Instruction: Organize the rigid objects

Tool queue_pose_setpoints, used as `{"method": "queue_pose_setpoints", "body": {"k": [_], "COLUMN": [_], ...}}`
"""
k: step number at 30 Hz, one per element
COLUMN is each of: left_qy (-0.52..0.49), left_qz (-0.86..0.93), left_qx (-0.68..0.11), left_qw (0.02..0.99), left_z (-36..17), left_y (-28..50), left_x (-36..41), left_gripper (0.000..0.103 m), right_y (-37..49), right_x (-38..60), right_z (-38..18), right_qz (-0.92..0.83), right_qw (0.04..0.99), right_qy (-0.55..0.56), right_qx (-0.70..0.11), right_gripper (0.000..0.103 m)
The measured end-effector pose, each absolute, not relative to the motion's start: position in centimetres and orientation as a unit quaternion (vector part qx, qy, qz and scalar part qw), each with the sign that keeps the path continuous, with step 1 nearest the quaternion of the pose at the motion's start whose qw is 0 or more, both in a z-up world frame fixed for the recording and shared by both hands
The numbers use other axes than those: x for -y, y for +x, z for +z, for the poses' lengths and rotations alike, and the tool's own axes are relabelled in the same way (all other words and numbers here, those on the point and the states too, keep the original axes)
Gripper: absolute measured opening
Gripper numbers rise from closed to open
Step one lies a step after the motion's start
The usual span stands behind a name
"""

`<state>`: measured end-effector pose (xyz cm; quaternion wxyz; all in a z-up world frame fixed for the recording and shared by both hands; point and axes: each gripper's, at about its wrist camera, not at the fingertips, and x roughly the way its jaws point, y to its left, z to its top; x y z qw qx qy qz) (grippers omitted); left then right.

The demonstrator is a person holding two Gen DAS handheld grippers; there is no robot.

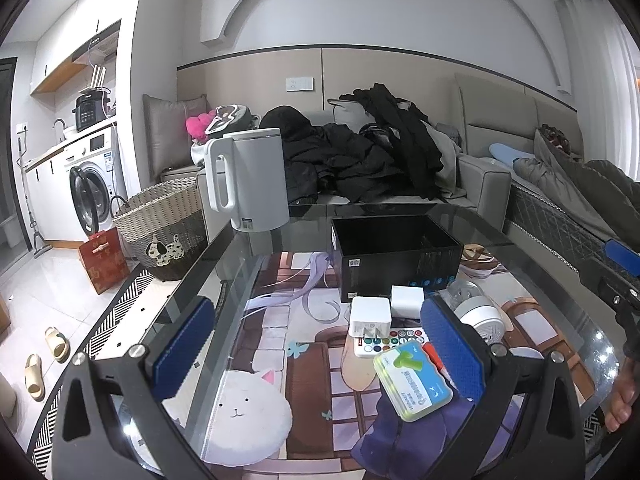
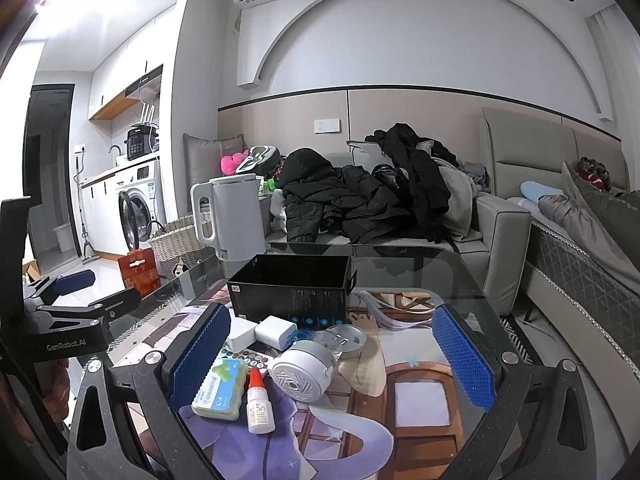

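- Left gripper (image 1: 316, 344) and right gripper (image 2: 332, 354): jaws spread wide, holding nothing.
- Small items cluster near the open black box (image 2: 290, 292) on the glass desk (image 2: 404, 264): green-lidded case (image 2: 220, 388), glue bottle (image 2: 259, 404), white chargers (image 1: 370, 316).

The multicoloured-button white remote control (image 1: 386, 342) lies mostly hidden — two white square charger plugs (image 1: 370, 316) and a green-and-white rectangular plastic case (image 1: 412, 380) cover it. The small white glue bottle with a red cap (image 1: 434, 356) shows only a red sliver behind that case. The case's label print is too small to read.
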<state>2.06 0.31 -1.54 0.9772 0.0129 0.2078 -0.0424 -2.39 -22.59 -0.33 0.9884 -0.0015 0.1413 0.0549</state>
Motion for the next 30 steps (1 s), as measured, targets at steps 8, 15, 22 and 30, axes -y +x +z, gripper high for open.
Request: {"method": "queue_pose_setpoints", "body": {"k": [8,15,22,30], "left_qy": [0.008,0.010,0.019,0.029], "left_qz": [-0.054,-0.079,-0.096,-0.105], "left_qx": [-0.216,-0.276,-0.382,-0.436], "left_qw": [0.975,0.958,0.919,0.893], "left_z": [-1.5,-1.8,-4.9,-6.9], "left_y": [2.1,4.2,6.9,8.0], "left_x": [-0.1,0.6,2.2,3.5], "left_gripper": [0.103,0.103,0.102,0.099], "right_y": [-2.3,-1.0,4.0,5.2], "right_x": [22.6,22.5,20.9,18.2], "right_z": [0.2,0.7,-1.4,-5.8], "right_qz": [0.057,0.065,0.100,0.159], "right_qw": [0.989,0.985,0.950,0.909], "right_qy": [-0.004,-0.005,-0.044,-0.075], "right_qx": [-0.138,-0.158,-0.291,-0.378], "right_gripper": [0.103,0.103,0.095,0.076]}}
